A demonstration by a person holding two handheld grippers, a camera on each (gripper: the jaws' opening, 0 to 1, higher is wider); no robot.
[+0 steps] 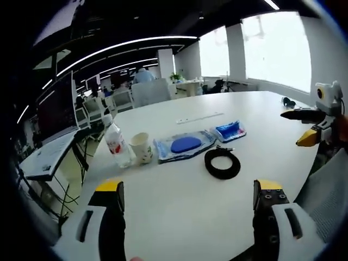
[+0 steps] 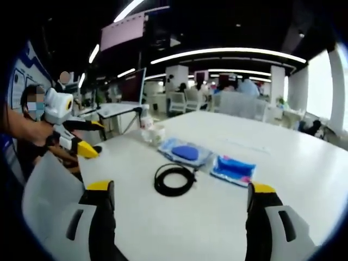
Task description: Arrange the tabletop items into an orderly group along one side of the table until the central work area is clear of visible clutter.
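Left gripper view: left gripper [image 1: 187,204] spread, empty | right gripper [image 2: 178,209] likewise | coiled cable [image 1: 222,163] mid-table beside blue pouches [image 1: 185,144] | advice: pinch coil's rim low, slide toward bottle [image 1: 117,144].

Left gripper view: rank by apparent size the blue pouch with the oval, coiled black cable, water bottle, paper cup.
1. blue pouch with the oval
2. coiled black cable and water bottle: too close to rank
3. paper cup
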